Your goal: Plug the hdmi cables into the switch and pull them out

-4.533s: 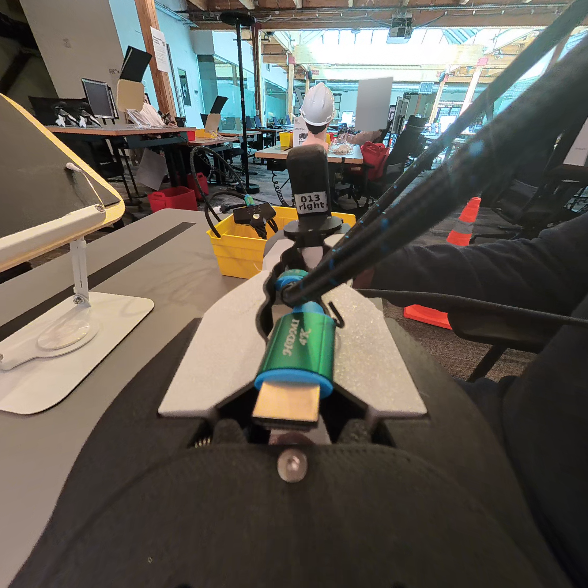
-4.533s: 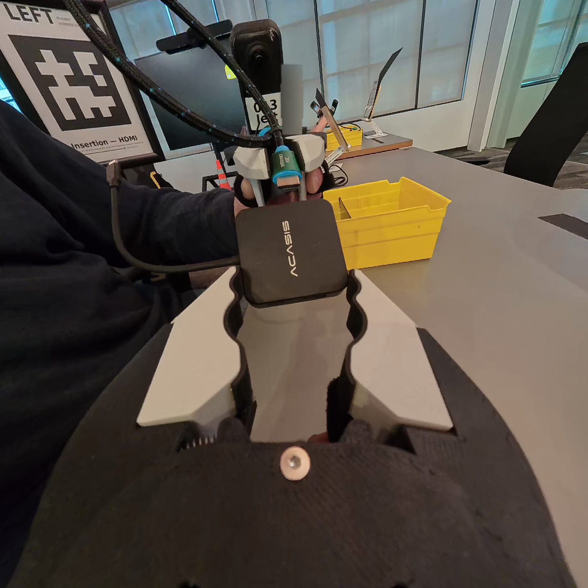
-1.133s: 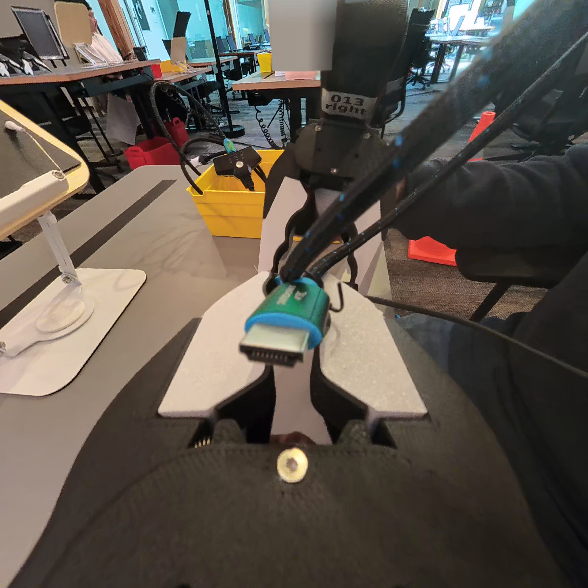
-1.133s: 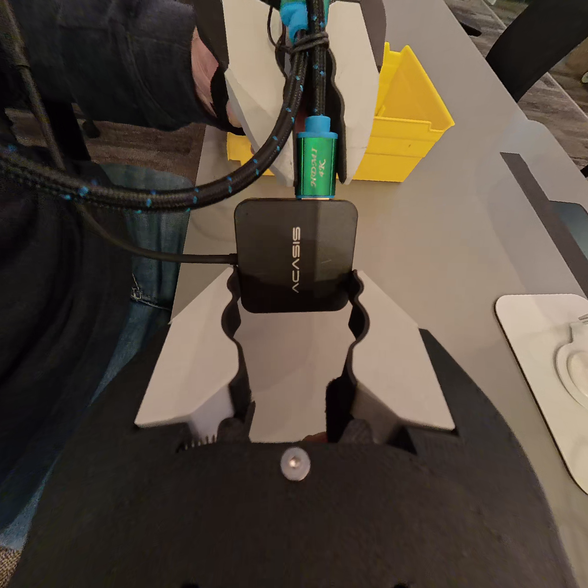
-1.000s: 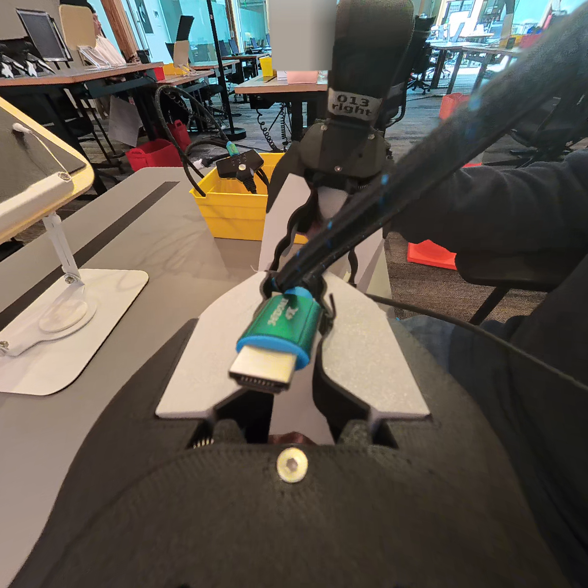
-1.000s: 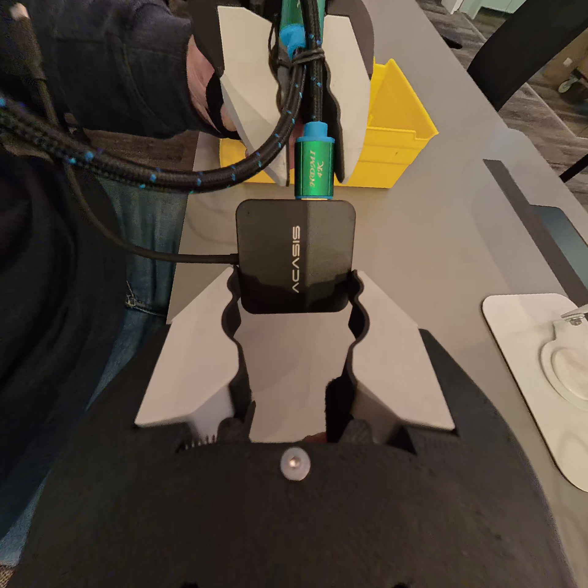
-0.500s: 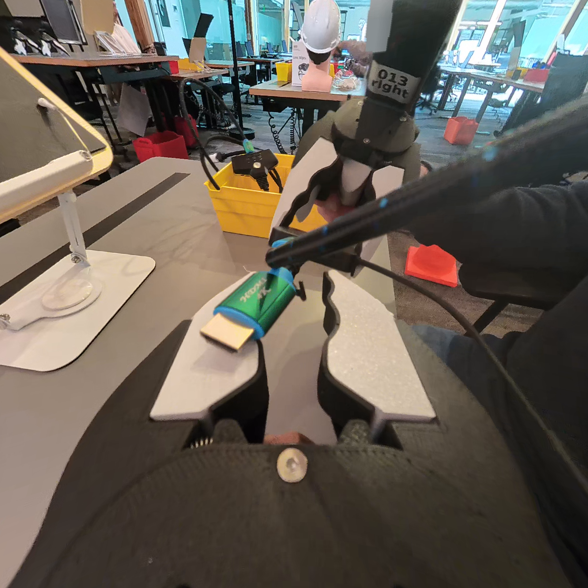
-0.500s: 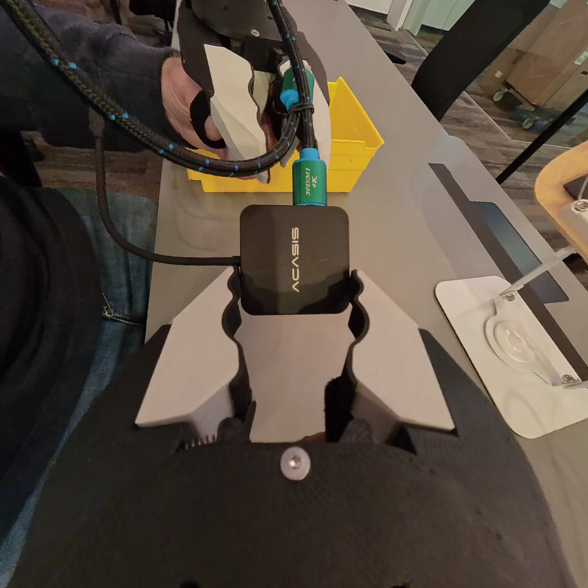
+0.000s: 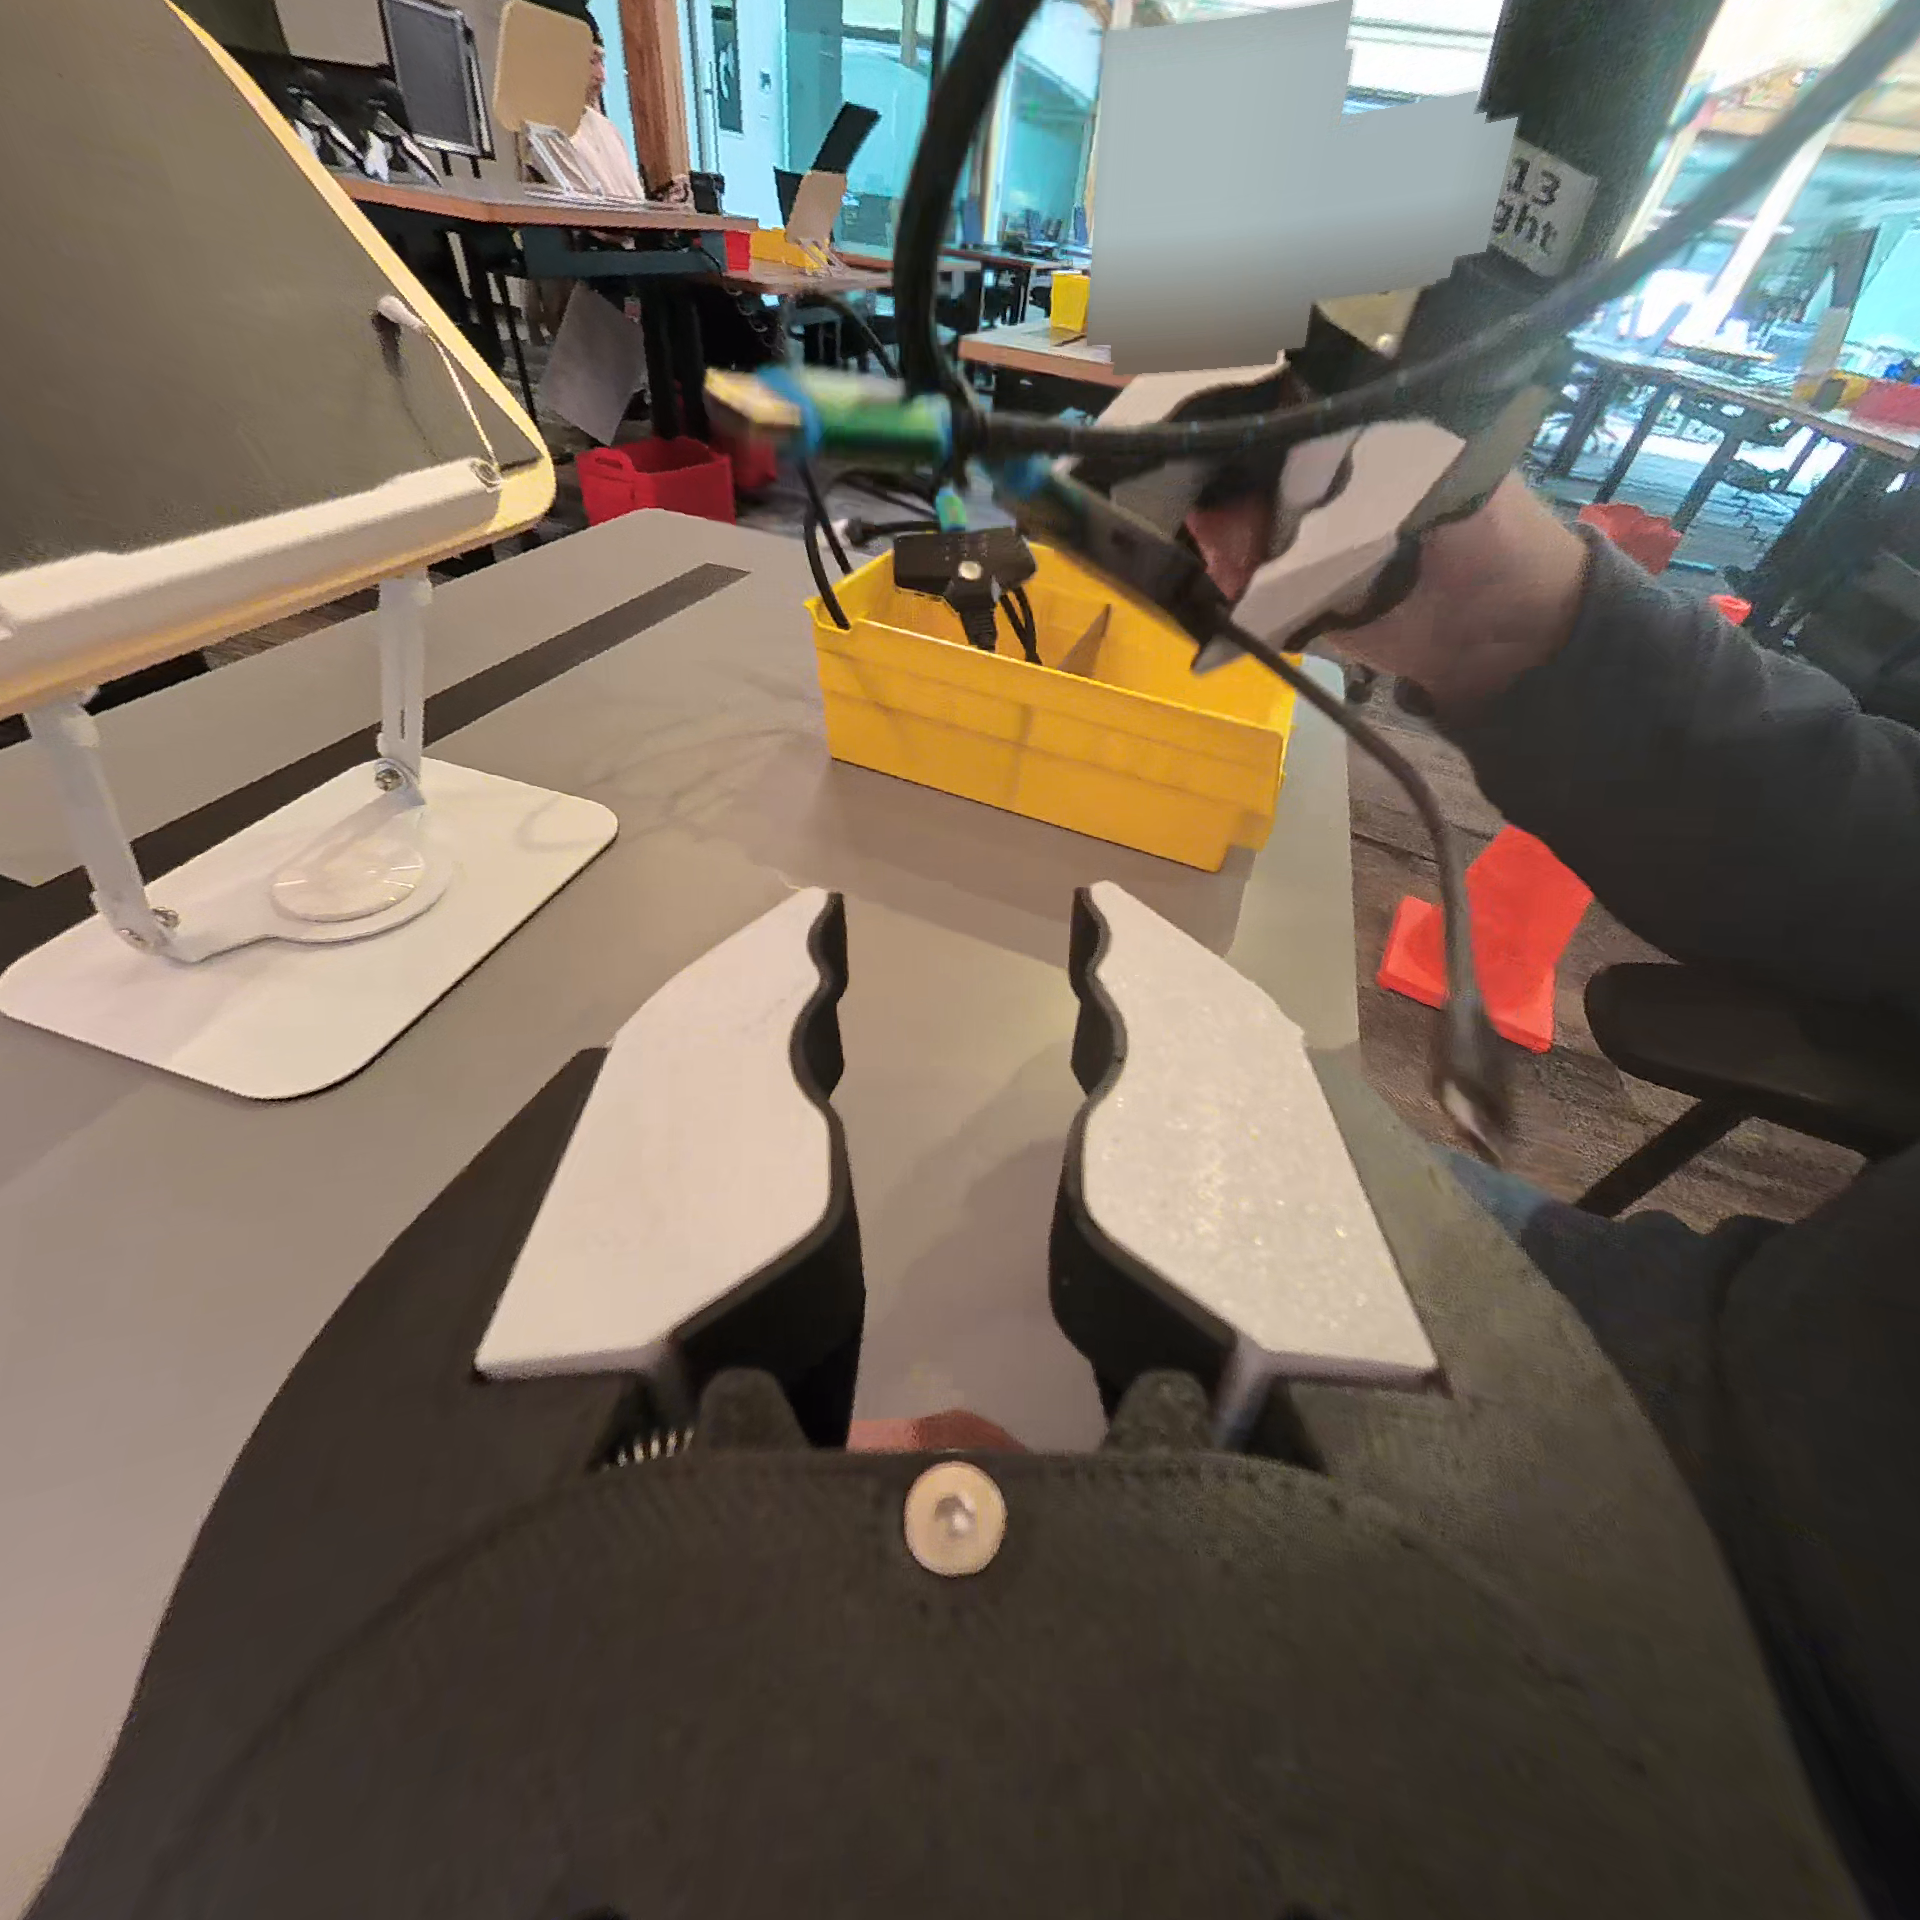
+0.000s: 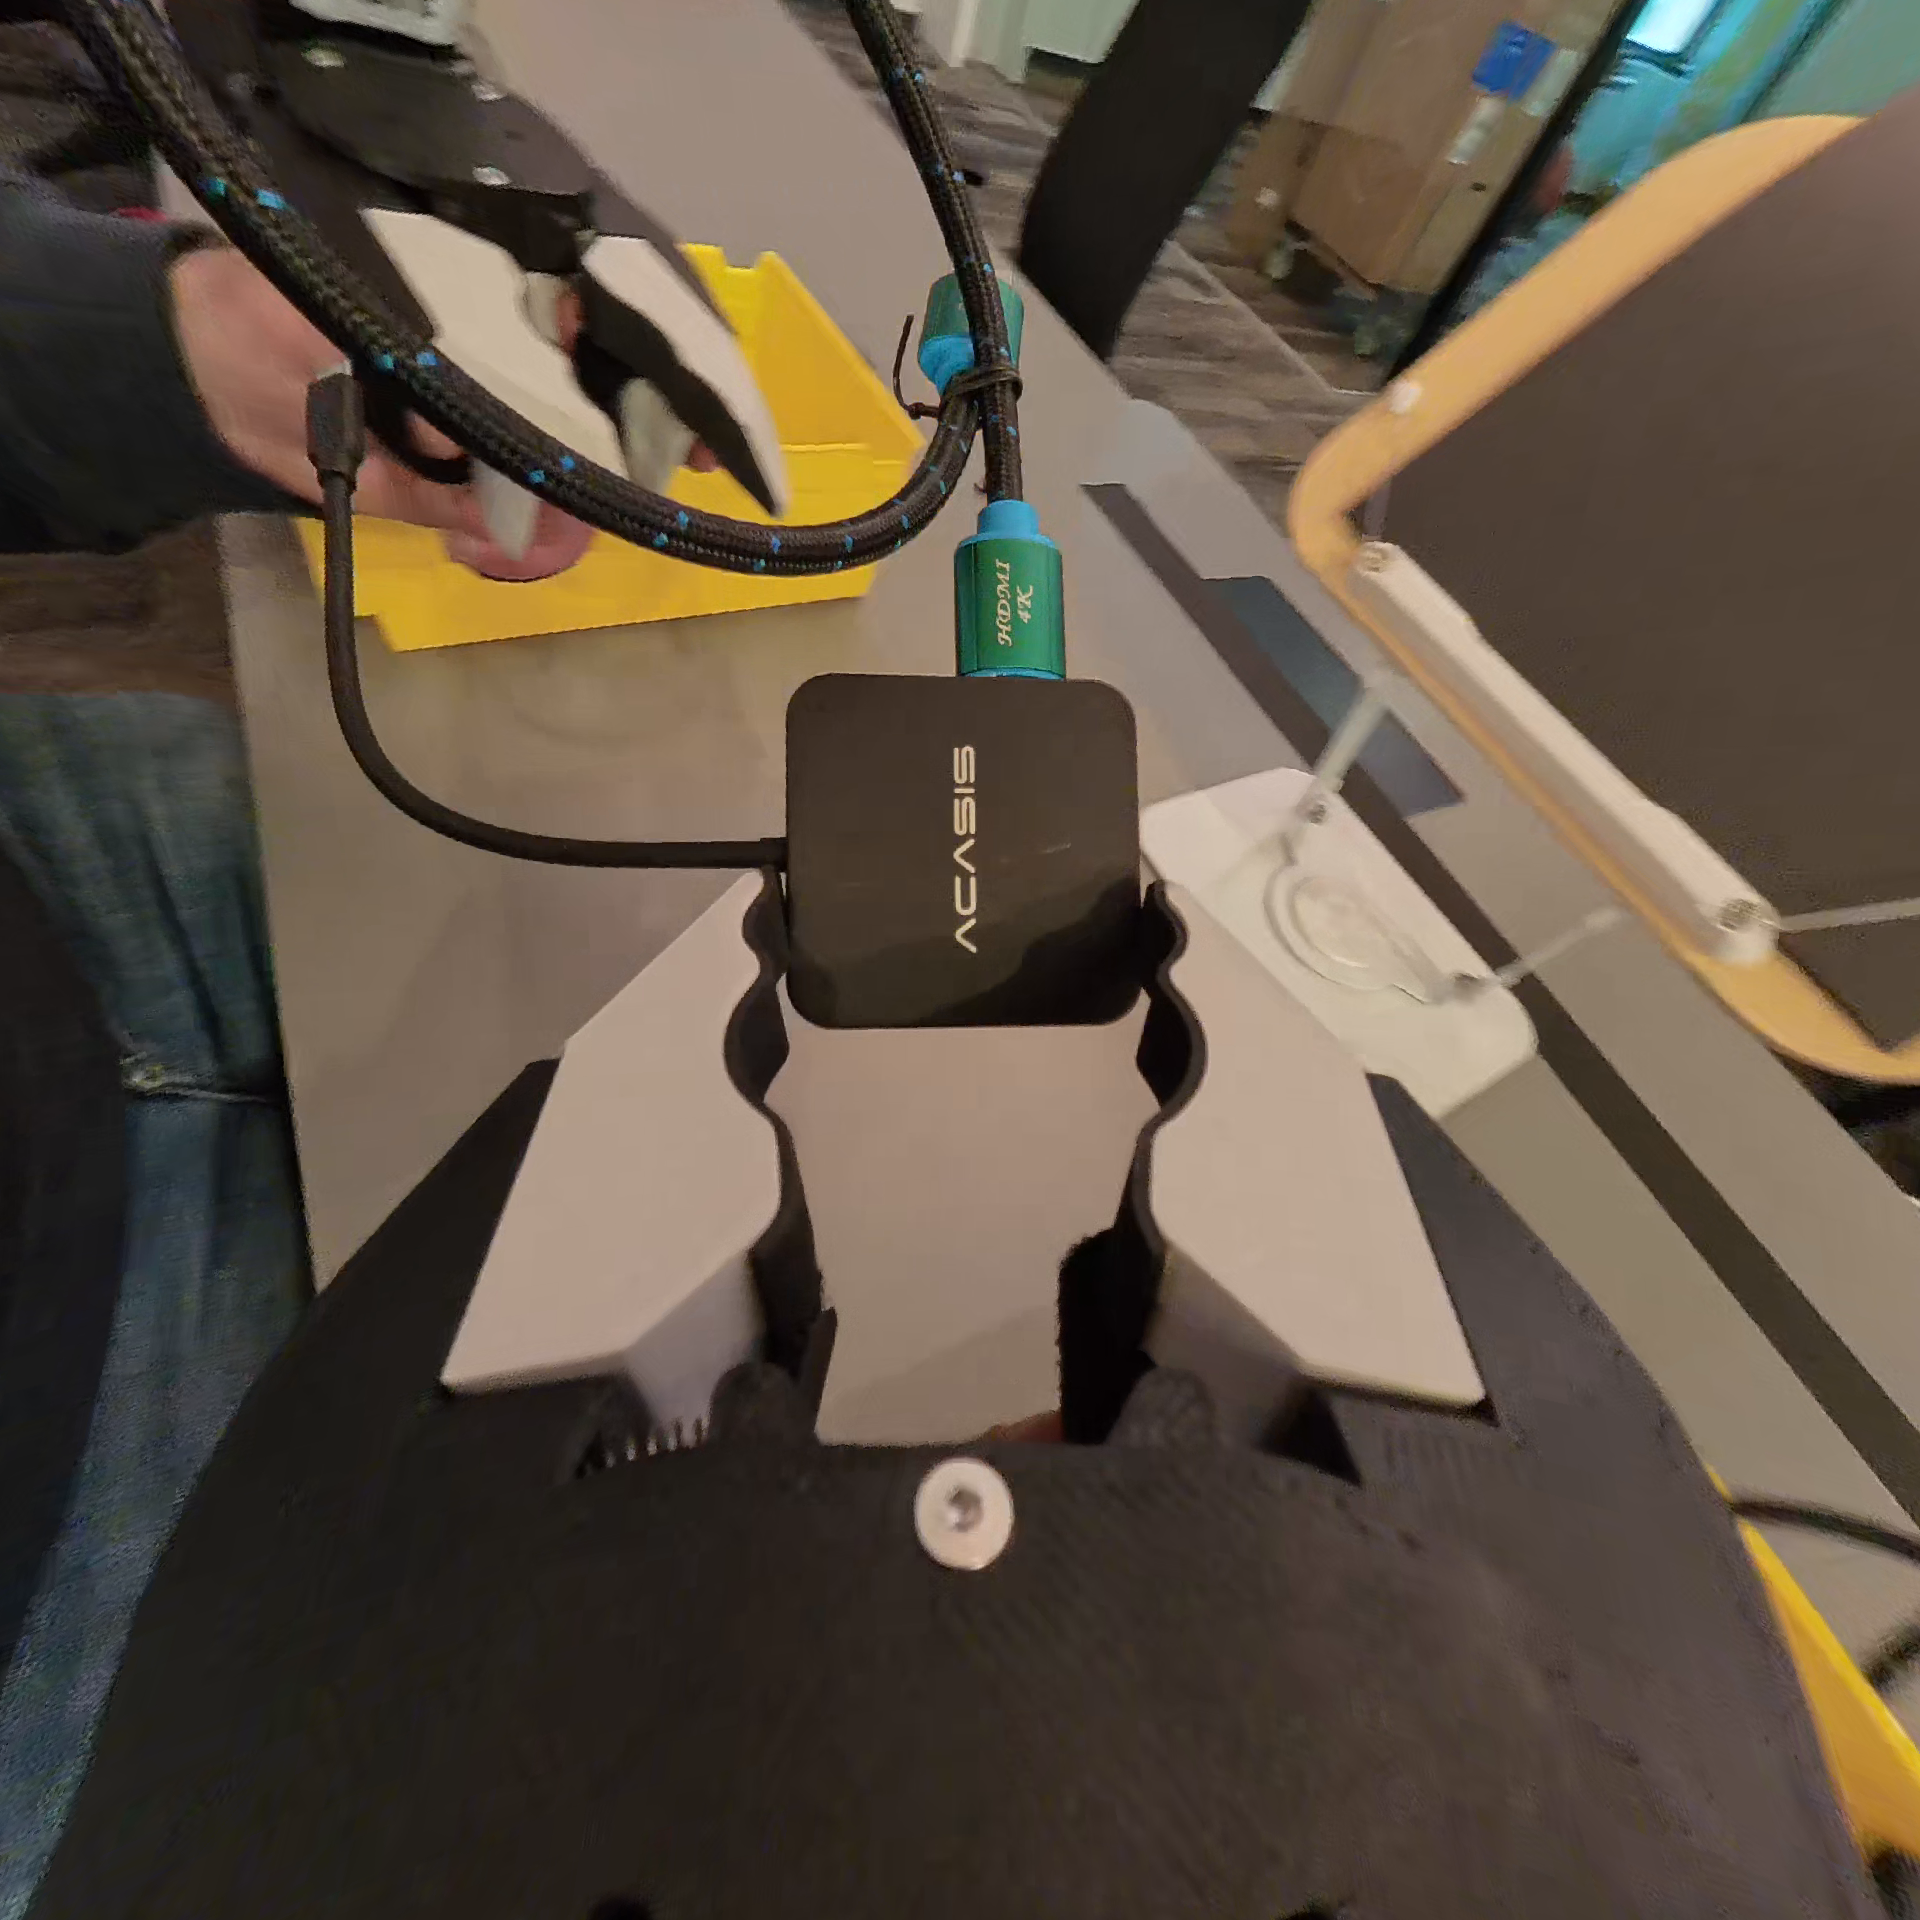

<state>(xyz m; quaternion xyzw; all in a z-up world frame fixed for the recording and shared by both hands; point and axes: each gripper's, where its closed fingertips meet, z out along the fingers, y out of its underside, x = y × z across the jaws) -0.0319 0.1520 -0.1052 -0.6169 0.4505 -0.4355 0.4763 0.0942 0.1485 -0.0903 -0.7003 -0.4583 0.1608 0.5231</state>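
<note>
Right gripper [image 10: 961, 935] jaws clenched on the black HDMI switch [image 10: 961, 852], held above the table [image 10: 582, 727]. One green HDMI plug [image 10: 1010, 613] sits seated at its 12 o'clock edge. Left gripper [image 9: 951, 987] jaws released, empty.

Judgement: switch light, rigid, smooth; braided cable [image 10: 644, 509] stiff, springy. Grasp the plug's metal shell, not the braid. Open room at 9 o'clock; tablet stand [image 10: 1340, 914] crowds 3 o'clock.

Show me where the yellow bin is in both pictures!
Left wrist view: the yellow bin sits on the grey table just above centre, beyond the open left gripper.
Right wrist view: the same bin is upper left, behind the braided cable.
Shared landmark: the white stand base.
</note>
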